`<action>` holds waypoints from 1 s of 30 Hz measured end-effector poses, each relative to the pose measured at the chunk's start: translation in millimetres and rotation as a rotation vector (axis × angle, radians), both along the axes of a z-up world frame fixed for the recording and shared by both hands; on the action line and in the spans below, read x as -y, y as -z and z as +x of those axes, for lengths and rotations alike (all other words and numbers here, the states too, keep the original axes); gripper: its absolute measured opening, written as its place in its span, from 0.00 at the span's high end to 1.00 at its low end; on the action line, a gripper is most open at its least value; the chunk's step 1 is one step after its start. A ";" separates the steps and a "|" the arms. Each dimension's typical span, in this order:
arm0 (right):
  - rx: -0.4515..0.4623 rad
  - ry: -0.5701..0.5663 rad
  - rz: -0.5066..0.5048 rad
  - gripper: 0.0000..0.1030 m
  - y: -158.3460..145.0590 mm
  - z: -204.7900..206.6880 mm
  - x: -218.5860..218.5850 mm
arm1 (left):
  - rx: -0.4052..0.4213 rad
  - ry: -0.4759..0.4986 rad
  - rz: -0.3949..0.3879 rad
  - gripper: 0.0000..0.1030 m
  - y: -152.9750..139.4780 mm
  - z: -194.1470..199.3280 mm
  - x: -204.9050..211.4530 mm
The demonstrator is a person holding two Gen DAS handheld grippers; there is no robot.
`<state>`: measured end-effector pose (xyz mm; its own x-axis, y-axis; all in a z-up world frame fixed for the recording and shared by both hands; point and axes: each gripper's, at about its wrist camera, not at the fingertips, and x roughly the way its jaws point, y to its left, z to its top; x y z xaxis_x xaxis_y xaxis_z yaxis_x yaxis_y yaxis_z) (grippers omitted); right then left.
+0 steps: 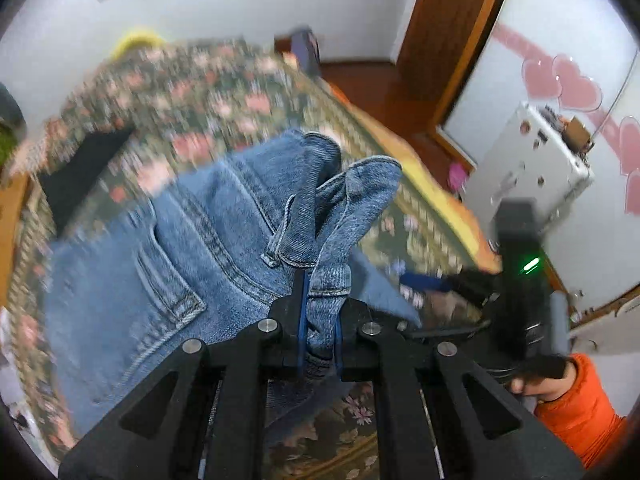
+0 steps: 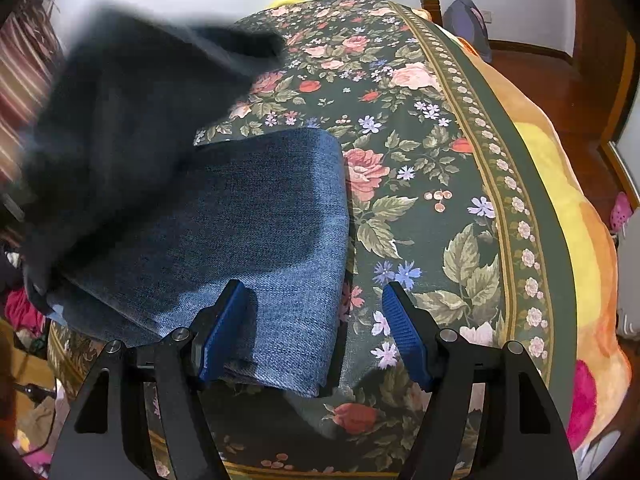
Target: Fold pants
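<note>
- No brand, label or writing can be read in either view.
- The left gripper [image 1: 320, 320] pinches a bunched waistband fold of the blue denim jeans [image 1: 168, 264], holding it up above the bed; a back pocket and seam stitching show on the hanging cloth.
- The right gripper [image 2: 312, 336] is spread wide, its 2 blue ribbed pads [image 2: 224, 332] on either side of the edge of a folded part of the jeans [image 2: 256, 216] lying flat on the bed.
- A dark, blurred mass of cloth [image 2: 132, 120] hangs over the left part of the right wrist view.
- The bed carries a dark green floral bedspread [image 2: 420, 160] with pink roses, over an orange and yellow blanket [image 2: 568, 216].
- A hand in an orange sleeve [image 1: 576, 408] holds the other gripper's handle at the right of the left wrist view.
- Pink heart stickers [image 1: 560, 80] sit on a pale panel.
</note>
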<state>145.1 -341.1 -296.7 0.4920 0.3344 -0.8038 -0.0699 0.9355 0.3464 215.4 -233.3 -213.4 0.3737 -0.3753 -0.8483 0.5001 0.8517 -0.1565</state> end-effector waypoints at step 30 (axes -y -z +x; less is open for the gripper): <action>0.044 -0.060 -0.058 0.35 -38.4 -49.1 -45.0 | 0.188 -0.345 0.178 0.18 -44.5 95.4 -150.9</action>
<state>96.0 -296.1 -258.3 0.5076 0.3181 -0.8008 -0.1400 0.9475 0.2876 310.8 -82.4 -168.9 0.6061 -0.0552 -0.7935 0.1871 0.9795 0.0748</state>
